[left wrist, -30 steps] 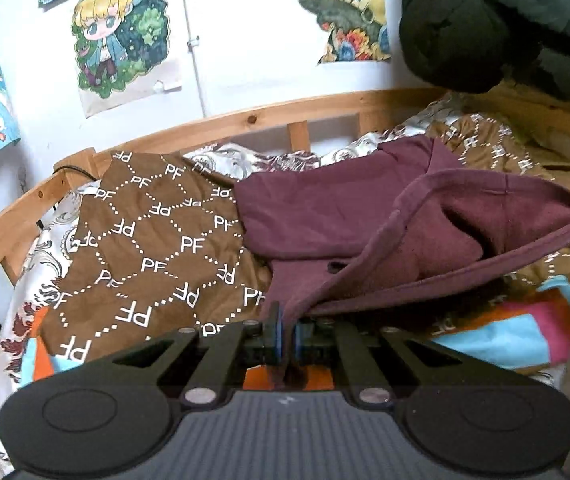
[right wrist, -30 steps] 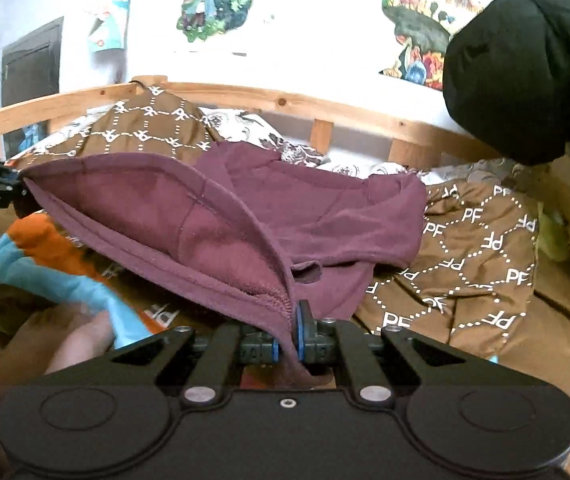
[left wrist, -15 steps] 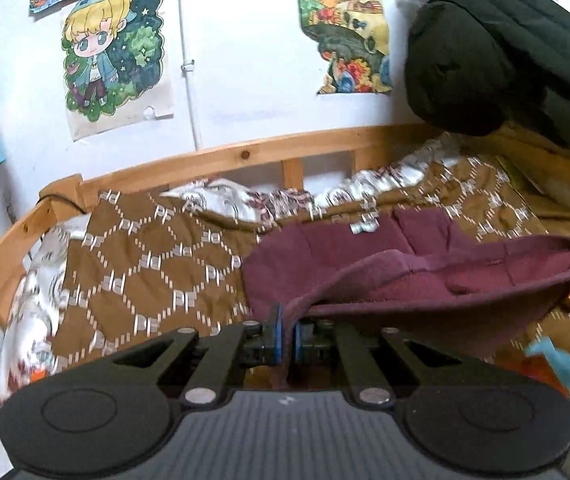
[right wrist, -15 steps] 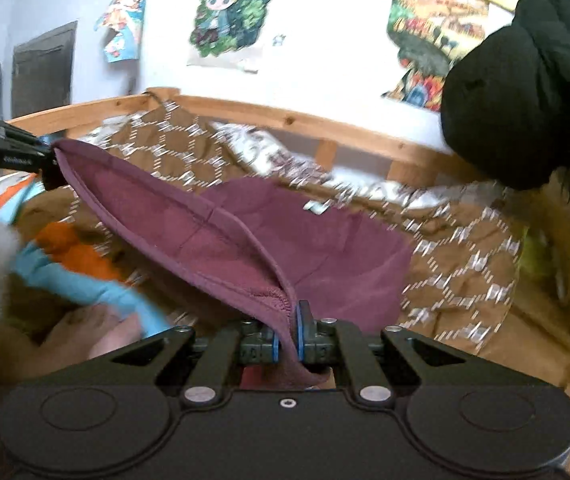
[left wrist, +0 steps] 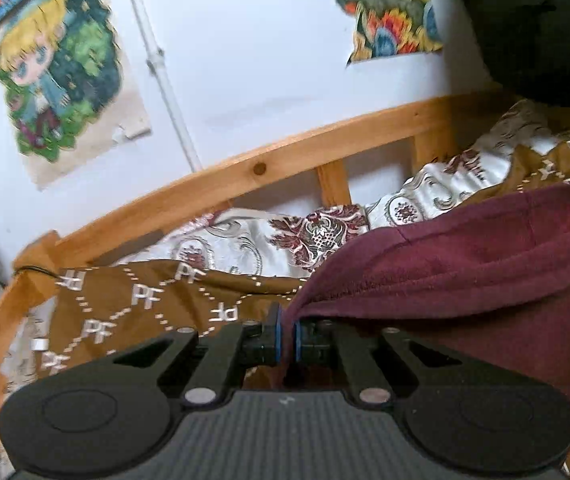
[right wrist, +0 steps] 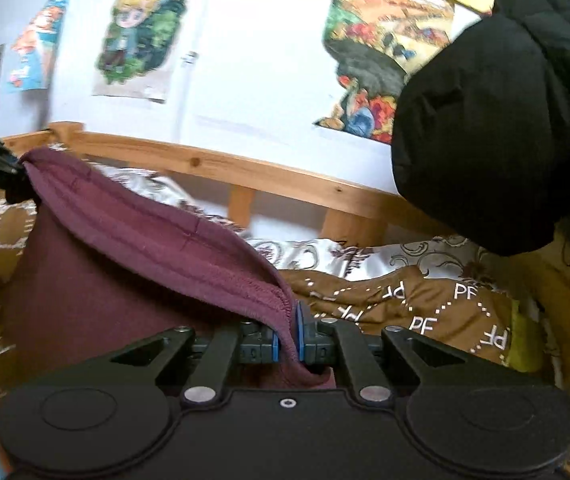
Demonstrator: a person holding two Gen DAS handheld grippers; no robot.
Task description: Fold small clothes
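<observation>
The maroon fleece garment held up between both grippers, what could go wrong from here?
1. The left gripper and right gripper each pinch only the hem of the maroon fleece garment; it may slip out.
2. The hanging part could catch on the rumpled brown PF-patterned quilt and fold crooked.

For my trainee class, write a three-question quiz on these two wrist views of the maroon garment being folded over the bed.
1. True or false: the left tongs are shut on the maroon garment.
2. What do the right tongs grip? A) the brown PF blanket B) the garment's hem C) the black jacket
3. Fill in: behind the bedding runs a wooden ____.

Key: 1 true; 2 B; 3 rail.
</observation>
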